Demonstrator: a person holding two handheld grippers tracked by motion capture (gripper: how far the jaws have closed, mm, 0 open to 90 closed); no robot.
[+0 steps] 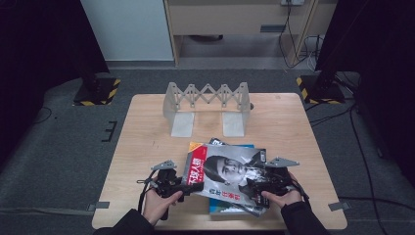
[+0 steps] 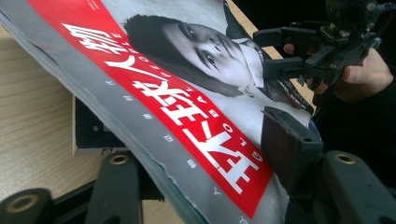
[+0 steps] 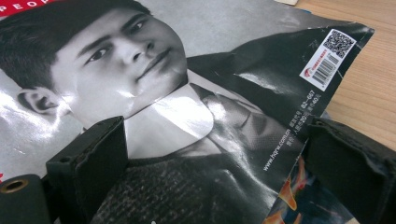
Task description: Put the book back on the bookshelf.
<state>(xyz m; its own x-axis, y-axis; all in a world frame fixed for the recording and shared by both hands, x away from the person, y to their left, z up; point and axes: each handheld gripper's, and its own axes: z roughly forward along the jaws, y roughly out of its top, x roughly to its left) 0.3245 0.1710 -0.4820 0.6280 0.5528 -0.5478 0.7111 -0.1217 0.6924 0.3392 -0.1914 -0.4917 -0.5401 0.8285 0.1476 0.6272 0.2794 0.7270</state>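
A magazine (image 1: 225, 169) with a red title band and a grey portrait cover lies tilted over a stack of books (image 1: 230, 208) near the table's front edge. My left gripper (image 1: 191, 185) reaches in at its left edge. In the left gripper view the magazine (image 2: 187, 93) slants across the gap of that gripper (image 2: 198, 140), one jaw under it and one over the cover, and they do not clamp it. My right gripper (image 1: 254, 183) is at the magazine's right side. In the right gripper view its jaws (image 3: 215, 128) stand wide with the cover (image 3: 187, 93) between them.
A grey expanding book rack (image 1: 208, 98) stands at the back of the wooden table (image 1: 147, 147). A dark book (image 2: 88, 130) of the stack lies under the magazine. The right gripper (image 2: 275, 53) and its hand are seen across the cover in the left gripper view.
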